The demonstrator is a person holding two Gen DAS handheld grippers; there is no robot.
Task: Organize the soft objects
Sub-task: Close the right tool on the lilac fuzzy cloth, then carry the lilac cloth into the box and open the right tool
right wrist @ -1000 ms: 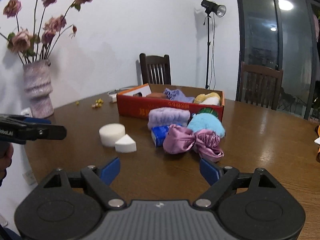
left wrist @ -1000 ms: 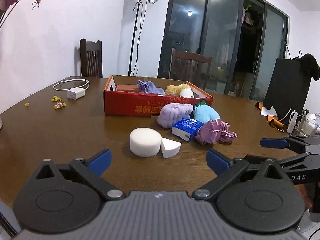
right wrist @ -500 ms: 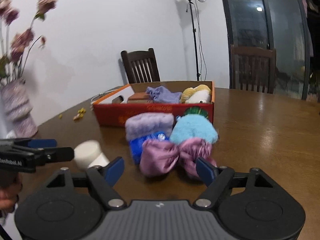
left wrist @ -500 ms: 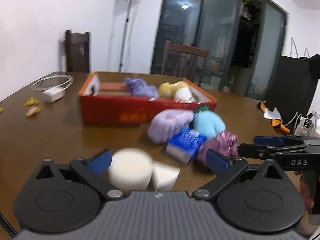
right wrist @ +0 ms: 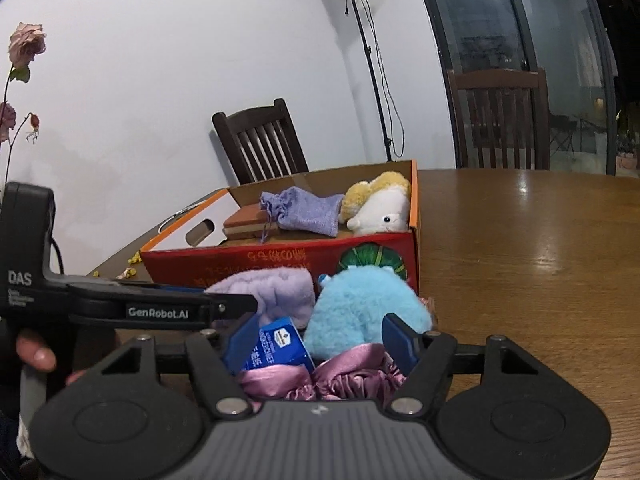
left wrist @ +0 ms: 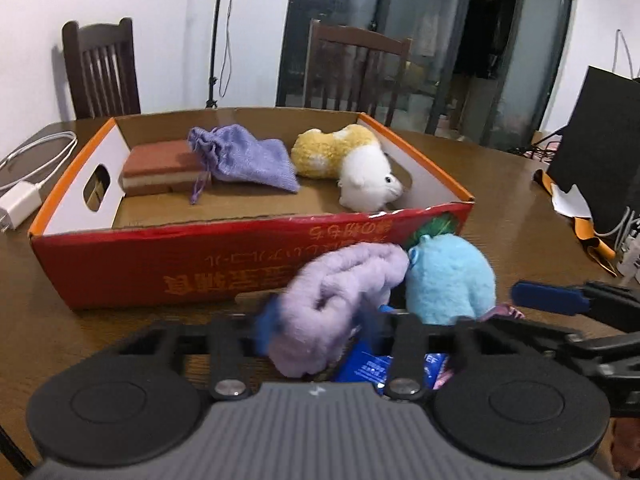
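My left gripper (left wrist: pixel 320 320) is closing its jaws, and its blurred blue pads squeeze a lilac fluffy roll (left wrist: pixel 344 292) in front of the red cardboard box (left wrist: pixel 180 272). In the right wrist view it (right wrist: pixel 240 302) reaches in from the left, with a hand on its handle. My right gripper (right wrist: pixel 320 340) is also closing. A blue tissue pack (right wrist: pixel 276 344), a light-blue plush (right wrist: pixel 360 304) and a pink satin bow (right wrist: pixel 320 380) lie between its fingers, and no pad clearly presses on any of them. The box holds a brown sponge (left wrist: pixel 160 164), a lilac pouch (left wrist: pixel 248 160) and a yellow-white plush (left wrist: pixel 352 164).
A white charger with its cable (left wrist: pixel 20 196) lies left of the box on the brown wooden table (right wrist: pixel 520 260). A black bag (left wrist: pixel 600 140) and cables stand at the right edge. Two dark chairs (left wrist: pixel 100 72) and a light stand (right wrist: pixel 372 60) are behind the table.
Both grippers moved forward to the pile by the box. The left jaws went from wide apart to closed around the lilac roll. The right jaws narrowed. The white sponges dropped out of view.
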